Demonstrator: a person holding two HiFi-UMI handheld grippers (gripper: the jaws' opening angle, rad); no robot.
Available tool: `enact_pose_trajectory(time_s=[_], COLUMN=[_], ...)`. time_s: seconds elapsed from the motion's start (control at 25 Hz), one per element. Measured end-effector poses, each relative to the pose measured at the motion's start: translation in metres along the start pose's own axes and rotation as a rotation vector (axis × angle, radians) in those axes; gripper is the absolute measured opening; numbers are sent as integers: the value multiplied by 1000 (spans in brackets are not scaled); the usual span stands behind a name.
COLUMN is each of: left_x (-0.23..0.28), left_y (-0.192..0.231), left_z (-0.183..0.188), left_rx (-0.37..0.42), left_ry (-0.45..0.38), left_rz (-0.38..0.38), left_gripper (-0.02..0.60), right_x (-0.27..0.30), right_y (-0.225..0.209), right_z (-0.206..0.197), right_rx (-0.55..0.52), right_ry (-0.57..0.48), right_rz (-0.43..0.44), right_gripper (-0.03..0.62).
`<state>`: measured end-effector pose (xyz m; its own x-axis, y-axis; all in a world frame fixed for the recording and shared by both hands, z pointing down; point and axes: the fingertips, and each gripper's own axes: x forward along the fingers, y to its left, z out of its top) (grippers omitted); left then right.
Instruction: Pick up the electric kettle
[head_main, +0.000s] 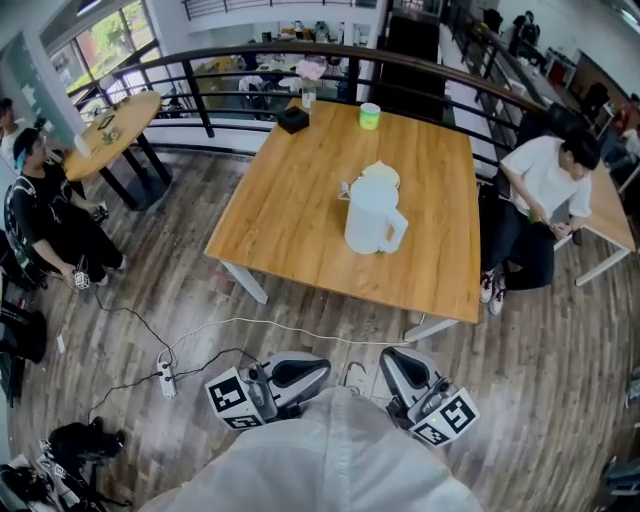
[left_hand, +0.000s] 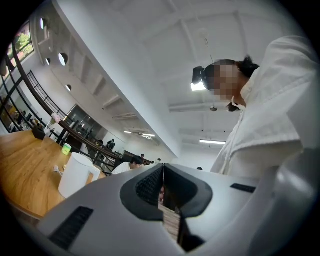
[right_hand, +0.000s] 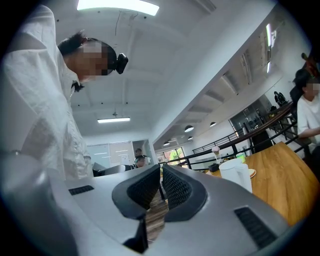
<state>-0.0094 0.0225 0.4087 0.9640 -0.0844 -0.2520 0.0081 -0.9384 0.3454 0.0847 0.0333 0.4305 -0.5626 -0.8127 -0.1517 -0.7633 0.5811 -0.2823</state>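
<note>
The white electric kettle (head_main: 372, 215) stands upright on the wooden table (head_main: 290, 220), right of its middle, handle toward the near right. It also shows at the left of the left gripper view as the kettle (left_hand: 75, 175), and at the right of the right gripper view as the kettle (right_hand: 240, 172). Both grippers sit close to my body at the bottom of the head view, well short of the table. My left gripper (head_main: 318, 366) has its jaws together with nothing between them (left_hand: 163, 167). My right gripper (head_main: 390, 357) is likewise shut and holds nothing (right_hand: 161, 169).
A white dish (head_main: 382, 176) lies just behind the kettle. A green cup (head_main: 370, 116), a black box (head_main: 293, 120) and a flower vase (head_main: 308, 88) stand at the table's far edge. A person (head_main: 545, 185) sits at the right. A power strip (head_main: 167, 378) and cables lie on the floor.
</note>
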Motion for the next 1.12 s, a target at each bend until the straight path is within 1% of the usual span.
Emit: enact_pose_trajectory(time_s=[0.4,0.52,0.68,0.88,1.12], left_x=[75,98,125,150,167], left_y=[41,52,66,76,90], left_z=[2,0,-3,-3,-8], left_rx=[22,15,31,46,52], left_ry=[23,41,57,85,115], left_rz=[19,12,6,-17,-37], left_gripper=[8,8,8,8,8], right_x=[2,3,1,-2,0], right_y=[-88,-115,-150,-182,-214], right_z=[32,38,46,58,59], right_rx=[22,32,38,45,64], right_ry=[-23,-25,-31,-50,-62], right_rz=[22,23,16,-5,-35], right_gripper=[15,15,15,15,15])
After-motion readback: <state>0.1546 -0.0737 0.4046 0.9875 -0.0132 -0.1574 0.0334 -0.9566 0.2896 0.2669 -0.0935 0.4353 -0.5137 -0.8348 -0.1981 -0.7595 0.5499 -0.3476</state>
